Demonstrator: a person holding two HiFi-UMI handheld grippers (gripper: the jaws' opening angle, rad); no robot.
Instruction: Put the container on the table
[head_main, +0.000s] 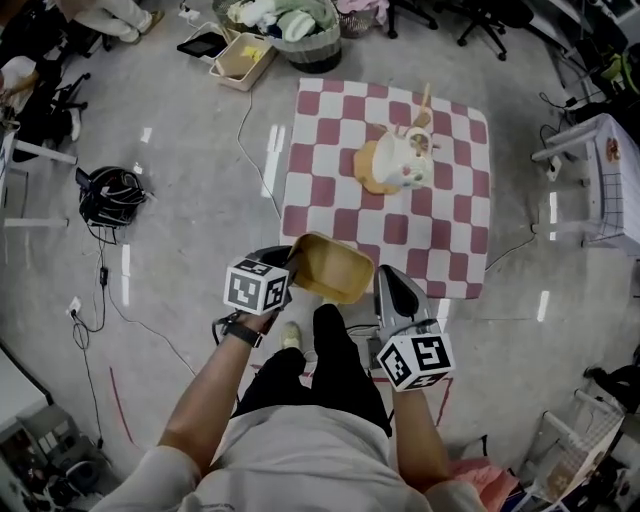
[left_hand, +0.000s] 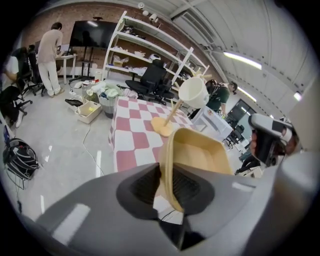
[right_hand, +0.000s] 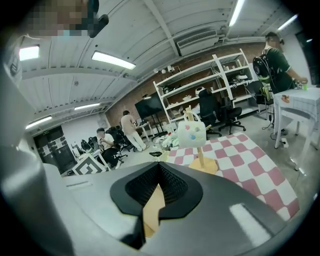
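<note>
Now: tan plastic container (head_main: 330, 268) is held in the air at the near edge of the checkered table (head_main: 330, 190), partly over that edge, open side up. Left gripper (head_main: 291, 266) is clamped on its left rim. Right gripper (head_main: 381, 287) is pinched on the right wall. Tan plastic sits between both pairs of jaws.

Long axis runs gripper to gripper, roughly along the table's near edge, slightly skewed. Free cloth lies straight ahead, between that edge and the mug stand (head_main: 372, 172) at the table's centre.

Judgement: carry forward and lower, both hands sharing equally, and stop short of the stand.

Count: one held container, one similar tub (head_main: 243, 58) on the floor past the table's far-left corner, one stand, one mug (head_main: 412, 160), two grippers.
</note>
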